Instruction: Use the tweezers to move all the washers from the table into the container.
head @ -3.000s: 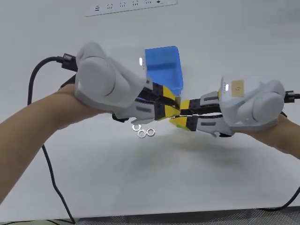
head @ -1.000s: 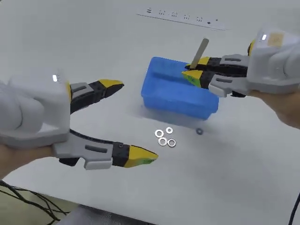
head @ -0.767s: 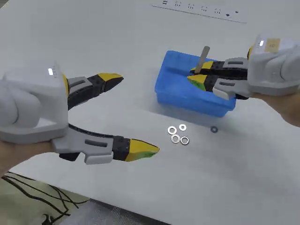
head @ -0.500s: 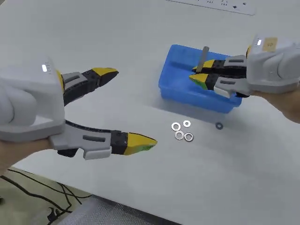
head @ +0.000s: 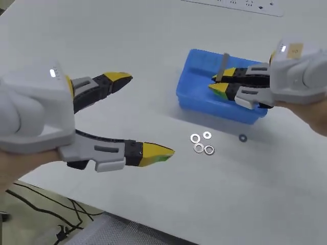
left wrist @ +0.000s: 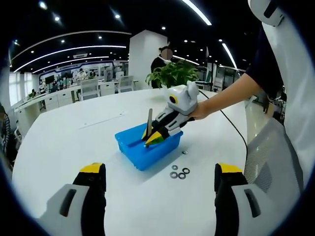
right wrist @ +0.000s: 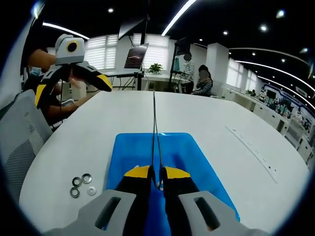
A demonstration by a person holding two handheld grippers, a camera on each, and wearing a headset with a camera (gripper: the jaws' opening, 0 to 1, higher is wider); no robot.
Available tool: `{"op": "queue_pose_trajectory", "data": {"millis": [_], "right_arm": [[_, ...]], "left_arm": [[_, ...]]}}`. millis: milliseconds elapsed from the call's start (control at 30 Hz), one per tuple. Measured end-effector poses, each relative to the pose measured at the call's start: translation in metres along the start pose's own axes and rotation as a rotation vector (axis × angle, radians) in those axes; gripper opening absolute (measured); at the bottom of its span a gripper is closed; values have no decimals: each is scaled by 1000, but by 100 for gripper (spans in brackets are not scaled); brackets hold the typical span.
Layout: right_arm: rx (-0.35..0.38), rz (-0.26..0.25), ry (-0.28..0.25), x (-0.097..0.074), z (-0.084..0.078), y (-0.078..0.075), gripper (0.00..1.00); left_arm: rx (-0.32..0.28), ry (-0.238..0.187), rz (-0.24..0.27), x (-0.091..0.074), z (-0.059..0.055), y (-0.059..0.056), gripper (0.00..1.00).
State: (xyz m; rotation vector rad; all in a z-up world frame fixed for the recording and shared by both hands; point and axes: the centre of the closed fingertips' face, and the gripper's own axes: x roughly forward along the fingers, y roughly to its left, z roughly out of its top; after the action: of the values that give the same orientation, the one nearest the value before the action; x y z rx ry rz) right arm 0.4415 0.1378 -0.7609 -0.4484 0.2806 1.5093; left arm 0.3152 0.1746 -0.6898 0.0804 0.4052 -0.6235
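The grippers have been drawn apart; the tweezers (head: 222,66) are clamped in the right gripper (head: 215,83) above the container (head: 199,99), the left gripper (head: 145,115) is held wide open, and the washers (head: 202,143) lie unpicked on the table (head: 153,30).

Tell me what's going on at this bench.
A person holds a gripper in each hand. The right gripper is shut on the tweezers and hangs over the blue container. The left gripper is open and holds nothing, off to the side above the table. Four washers lie clustered on the table in front of the container, with a darker one a little apart. None of these has been picked up yet.
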Motion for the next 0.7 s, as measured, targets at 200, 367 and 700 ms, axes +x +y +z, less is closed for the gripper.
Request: {"op": "queue_pose_trajectory", "data": {"millis": [200,367,700], "right_arm": [[16,-3,-4,1,-1,1,10],[18,-2,-9,1,1,4,9],[-1,-23,-19,-10,15,2,8]], "left_arm": [[-8,5,4,-2,-4,-1,97],[-13,-1,4,-3,-4,1,97],[-25,-89,11,16,20,22,92]]}}
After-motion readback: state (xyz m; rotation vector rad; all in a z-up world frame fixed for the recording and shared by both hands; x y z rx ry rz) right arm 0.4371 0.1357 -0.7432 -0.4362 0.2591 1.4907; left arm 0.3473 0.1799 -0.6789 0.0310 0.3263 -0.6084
